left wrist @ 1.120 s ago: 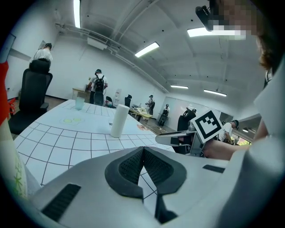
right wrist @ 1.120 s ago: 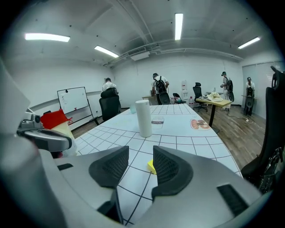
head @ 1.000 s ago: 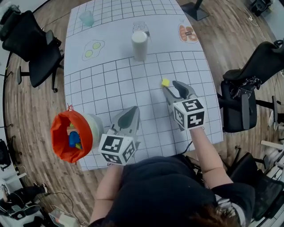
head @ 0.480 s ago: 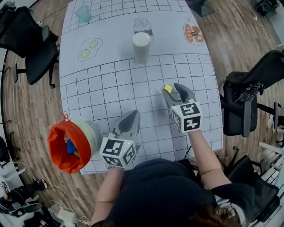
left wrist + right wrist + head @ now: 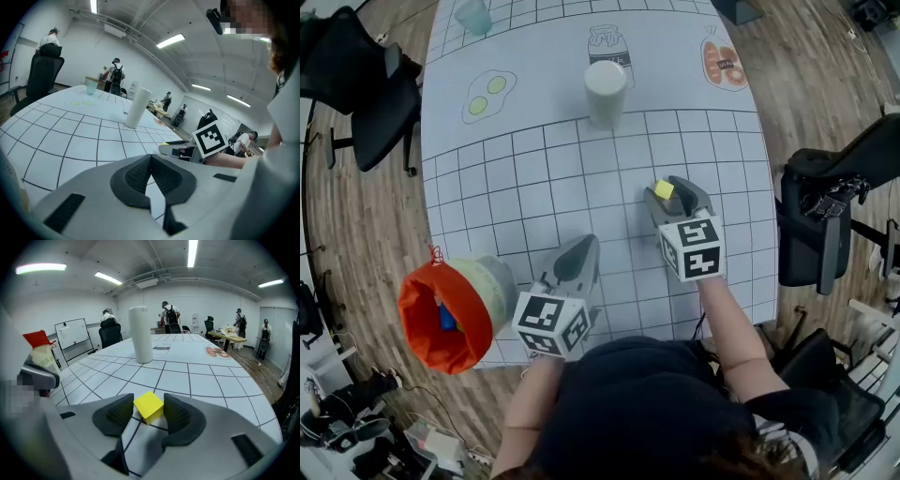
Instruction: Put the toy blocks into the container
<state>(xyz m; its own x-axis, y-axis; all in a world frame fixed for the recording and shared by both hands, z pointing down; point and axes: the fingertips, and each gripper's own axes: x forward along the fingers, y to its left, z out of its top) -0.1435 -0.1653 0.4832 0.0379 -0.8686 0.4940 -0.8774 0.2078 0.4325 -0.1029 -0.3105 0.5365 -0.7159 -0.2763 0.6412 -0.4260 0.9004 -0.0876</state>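
1. Lying at the lower left of the head view, the container sits at the lower-left edge of the gridded surface. Its orange-lined mouth is turned toward the frame's left edge and its pale outer wall toward the middle.
2. A blue block shows inside that mouth. Whatever else lies in there is too dim to tell.
3. A white cylinder stands upright in the upper middle of the frame. A pale green cup stands at the top left corner. The contents of the cup cannot be made out.
4. The yellow block rests on the surface right of centre, well apart from the container and between the jaws of the right gripper.
5. The right gripper's jaws have just been opening and now stand wide. The block sits in the gap between them, and the pads do not squeeze it.
6. The right gripper points toward the top of the frame and slopes down to the surface. Its marker cube is nearest the camera, and the bare forearm runs back to the lower middle of the frame.
7. The left gripper lies in the lower middle, just right of the container's pale wall. It also points up the frame and tilts downward. Its jaws are closed tip to tip with nothing between them.
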